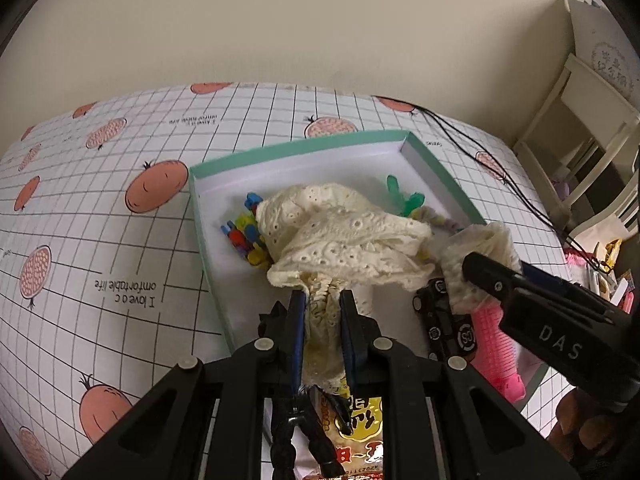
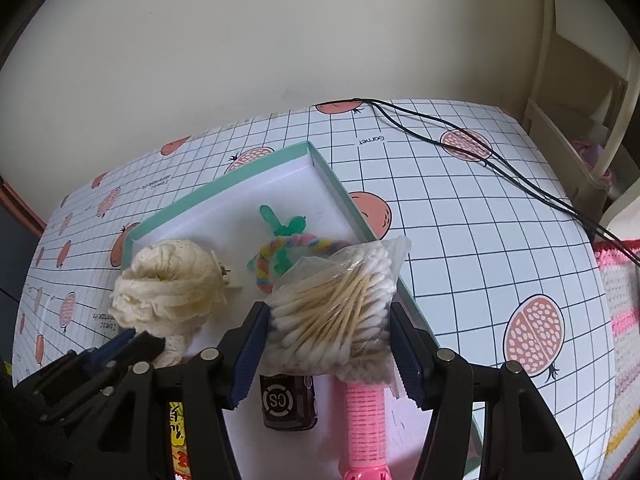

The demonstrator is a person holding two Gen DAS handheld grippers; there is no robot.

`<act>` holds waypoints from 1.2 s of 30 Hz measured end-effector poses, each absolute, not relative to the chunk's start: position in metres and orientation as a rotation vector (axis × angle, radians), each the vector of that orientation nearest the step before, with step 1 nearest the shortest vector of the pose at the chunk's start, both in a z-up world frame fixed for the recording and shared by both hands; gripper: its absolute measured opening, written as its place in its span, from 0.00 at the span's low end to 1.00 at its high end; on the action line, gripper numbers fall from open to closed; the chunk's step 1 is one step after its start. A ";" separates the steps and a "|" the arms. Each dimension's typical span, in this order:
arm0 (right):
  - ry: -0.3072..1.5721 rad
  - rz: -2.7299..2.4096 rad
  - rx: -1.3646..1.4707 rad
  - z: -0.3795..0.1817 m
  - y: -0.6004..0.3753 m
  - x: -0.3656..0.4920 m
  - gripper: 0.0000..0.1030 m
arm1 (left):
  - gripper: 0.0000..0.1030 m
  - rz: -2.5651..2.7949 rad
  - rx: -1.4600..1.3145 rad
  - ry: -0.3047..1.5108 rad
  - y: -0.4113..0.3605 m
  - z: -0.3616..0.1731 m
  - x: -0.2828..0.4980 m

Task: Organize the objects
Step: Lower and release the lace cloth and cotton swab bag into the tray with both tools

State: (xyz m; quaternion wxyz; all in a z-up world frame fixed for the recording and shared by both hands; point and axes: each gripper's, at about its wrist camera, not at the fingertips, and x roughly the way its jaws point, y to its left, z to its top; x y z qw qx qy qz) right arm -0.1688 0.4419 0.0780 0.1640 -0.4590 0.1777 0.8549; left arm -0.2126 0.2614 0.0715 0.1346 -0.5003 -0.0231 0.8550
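Pinching the cream lace cloth (image 1: pixel 344 232), your left tongs (image 1: pixel 323 300) held it above the green-rimmed box (image 1: pixel 436 168). Your right tongs (image 2: pixel 330 340) clamped the bag of cotton swabs (image 2: pixel 336 308) over its right side.

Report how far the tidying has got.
Done: clips, green toy and rope ring lie in the tray. In hand: left gripper grips the lace cloth, right gripper the swab bag, both over the tray. Left: releasing them.

Left gripper (image 1: pixel 323 300) pinches a cream eyelet-lace fabric bundle (image 1: pixel 344 236) above a shallow mint-green cardboard box (image 1: pixel 296 146); colourful plastic clips (image 1: pixel 245 232) at nine o'clock.
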 end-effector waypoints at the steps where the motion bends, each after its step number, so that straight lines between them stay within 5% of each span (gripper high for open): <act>1: 0.506 2.439 -1.304 0.078 0.442 -0.170 0.60 | 0.16 2.475 -1.457 -0.067 0.262 0.070 -0.213; 36: 0.465 2.518 -1.237 0.106 0.429 -0.170 0.66 | 0.30 2.431 -1.418 -0.130 0.256 0.094 -0.204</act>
